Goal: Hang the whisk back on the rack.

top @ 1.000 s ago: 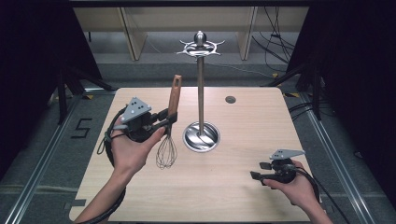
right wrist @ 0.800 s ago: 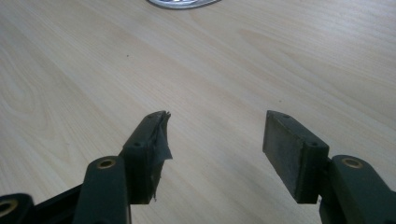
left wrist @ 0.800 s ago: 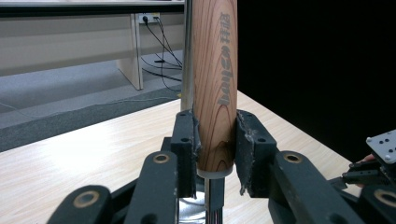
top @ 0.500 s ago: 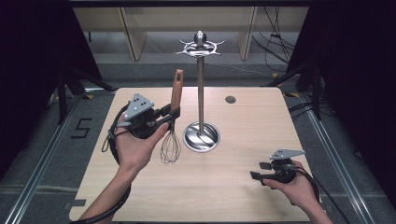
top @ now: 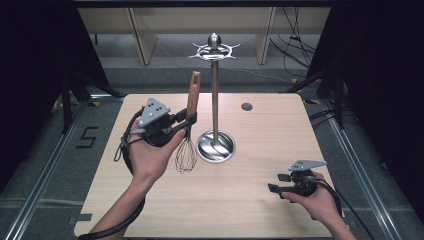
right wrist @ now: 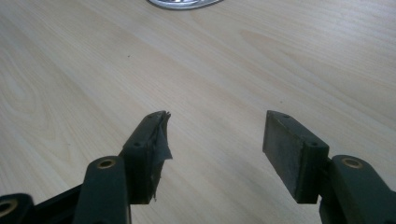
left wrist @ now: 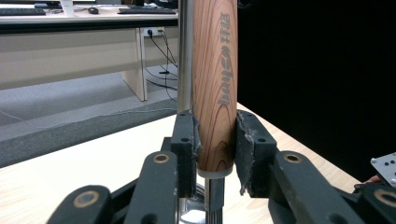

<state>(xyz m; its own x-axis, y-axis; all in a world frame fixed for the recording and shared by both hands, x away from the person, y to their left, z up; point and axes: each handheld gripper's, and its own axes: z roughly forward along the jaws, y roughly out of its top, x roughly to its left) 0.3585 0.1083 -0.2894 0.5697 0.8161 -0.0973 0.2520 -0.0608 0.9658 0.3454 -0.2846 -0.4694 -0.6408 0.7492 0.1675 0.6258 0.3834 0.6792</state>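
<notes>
In the left gripper view, the whisk [left wrist: 215,88] runs off the top edge, so the handle's upper end is cut away, and its wires fall below the bottom edge, with just a stub of metal showing under the wood. The stand's pole [left wrist: 185,56], upper middle of the frame, sits partly behind the handle and also leaves by the top edge. At the lower right corner a grey plate [left wrist: 386,167] is clipped by the frame's edge.

In the right gripper view, the stand's base [right wrist: 183,3] is sliced by the top edge. The right tongs [right wrist: 215,135] have their rear parts cut off along the bottom.

In the high view, lower centre-right, the right tongs are too small to judge closely.
</notes>
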